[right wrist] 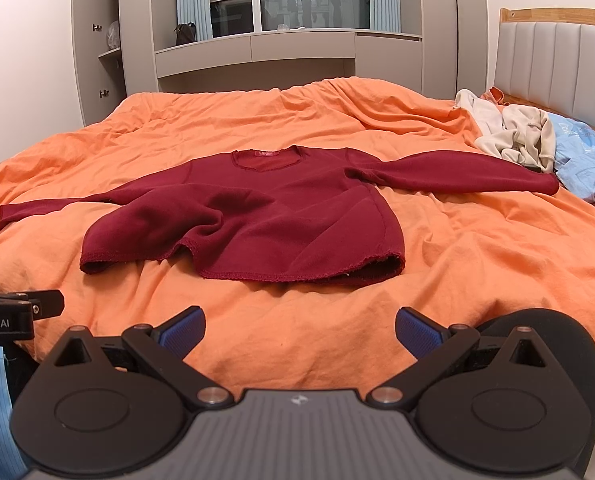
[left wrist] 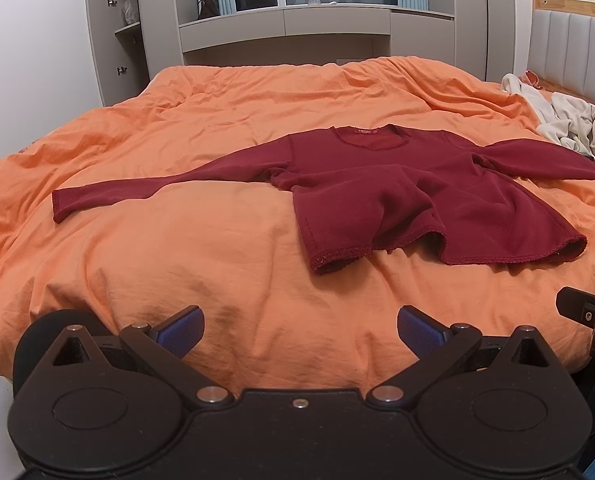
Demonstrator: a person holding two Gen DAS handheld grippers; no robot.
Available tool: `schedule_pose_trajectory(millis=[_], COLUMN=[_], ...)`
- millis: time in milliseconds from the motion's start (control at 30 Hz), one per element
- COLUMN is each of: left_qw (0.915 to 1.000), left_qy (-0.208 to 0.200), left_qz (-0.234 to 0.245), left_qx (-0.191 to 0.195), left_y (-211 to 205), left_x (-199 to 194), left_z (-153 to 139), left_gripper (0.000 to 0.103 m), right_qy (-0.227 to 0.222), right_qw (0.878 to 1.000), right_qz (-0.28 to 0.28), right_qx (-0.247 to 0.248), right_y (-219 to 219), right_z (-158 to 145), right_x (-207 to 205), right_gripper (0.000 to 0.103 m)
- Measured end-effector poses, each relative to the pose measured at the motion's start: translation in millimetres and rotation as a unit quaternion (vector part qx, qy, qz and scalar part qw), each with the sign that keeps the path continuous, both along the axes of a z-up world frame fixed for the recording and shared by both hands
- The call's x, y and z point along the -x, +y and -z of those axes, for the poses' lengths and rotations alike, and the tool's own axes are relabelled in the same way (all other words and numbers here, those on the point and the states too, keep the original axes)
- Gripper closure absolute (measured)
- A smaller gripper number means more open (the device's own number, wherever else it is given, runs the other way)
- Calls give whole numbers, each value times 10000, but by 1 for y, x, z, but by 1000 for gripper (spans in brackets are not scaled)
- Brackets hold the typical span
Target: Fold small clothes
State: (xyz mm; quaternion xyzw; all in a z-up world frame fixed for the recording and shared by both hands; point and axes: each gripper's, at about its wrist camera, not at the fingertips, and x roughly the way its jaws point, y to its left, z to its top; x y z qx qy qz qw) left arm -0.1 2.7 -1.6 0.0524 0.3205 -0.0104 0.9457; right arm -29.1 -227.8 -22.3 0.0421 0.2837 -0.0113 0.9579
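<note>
Left hand-held gripper [left wrist: 300, 330] spread wide, red sweater [left wrist: 377, 196] flat on orange duvet [left wrist: 177, 280]

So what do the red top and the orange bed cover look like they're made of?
The red top looks like a soft, matte fleece or thick knit: fuzzy surface, rounded folds, stitched hem. The orange bed cover looks like thin woven cotton, matte, with fine sharp creases all over. Neither fibre can be confirmed from the pictures.

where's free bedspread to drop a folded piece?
Bare orange bedspread between the red shirt hem and both open grippers, left gripper, right gripper; also far side, beyond the collar. Crowded at the headboard end: cream clothes, blue garment.
</note>
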Motion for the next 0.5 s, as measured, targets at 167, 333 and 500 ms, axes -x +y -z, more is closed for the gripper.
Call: schedule_pose_trajectory(millis=[167, 333, 500], left_qw=[10000, 10000, 10000], left_qy=[6, 23, 58], left_qz=[-5, -18, -20], left_qx=[3, 10, 16], left_y=[0, -1, -2], left_x=[0, -2, -4], left_z=[1, 5, 9], left_gripper=[0, 1, 1], right_qy=[12, 13, 21], right_qw=[10000, 10000, 10000], right_qz=[4, 2, 4], right_qx=[-1, 4, 7], right_y=[-2, -1, -1], right_z=[3, 3, 3], right_x=[1, 1, 0], right_gripper=[0, 0, 0])
